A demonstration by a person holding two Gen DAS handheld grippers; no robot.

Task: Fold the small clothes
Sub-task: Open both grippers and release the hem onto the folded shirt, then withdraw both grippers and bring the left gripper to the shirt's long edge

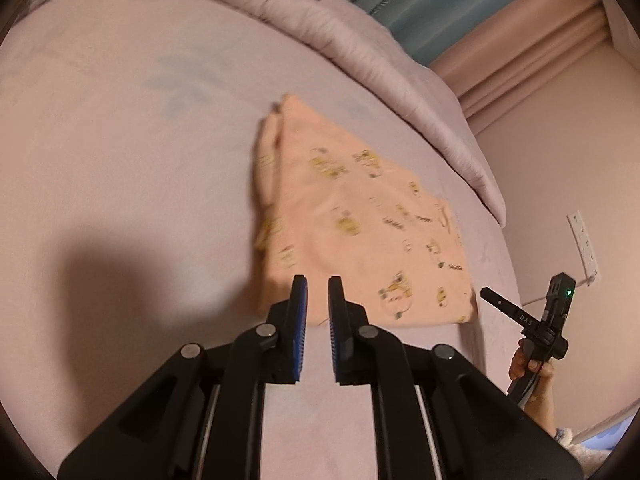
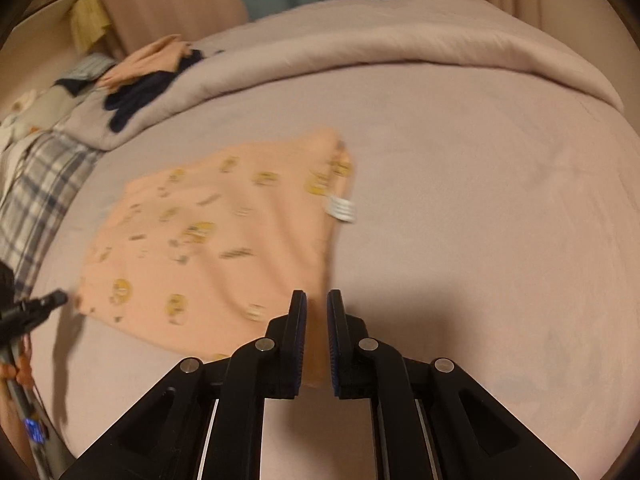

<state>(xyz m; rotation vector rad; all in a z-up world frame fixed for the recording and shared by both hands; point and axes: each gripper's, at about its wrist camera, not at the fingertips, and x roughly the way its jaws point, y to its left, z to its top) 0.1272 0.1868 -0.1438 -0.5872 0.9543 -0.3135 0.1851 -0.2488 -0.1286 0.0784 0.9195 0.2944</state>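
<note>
Peach garment (image 2: 212, 248) flat on bedsheet (image 2: 480, 200)

The left gripper (image 1: 318, 280), black two-fingered with blue ribbed pads, points forward and downward, its jaws drawn nearly together with only a narrow gap. The right gripper (image 2: 317, 294) (same black build, blue pads) tilts down likewise, jaws almost closed. From the left wrist view, a bare hand (image 1: 532, 368) grips the right gripper's handle, off to the lower right.
</note>
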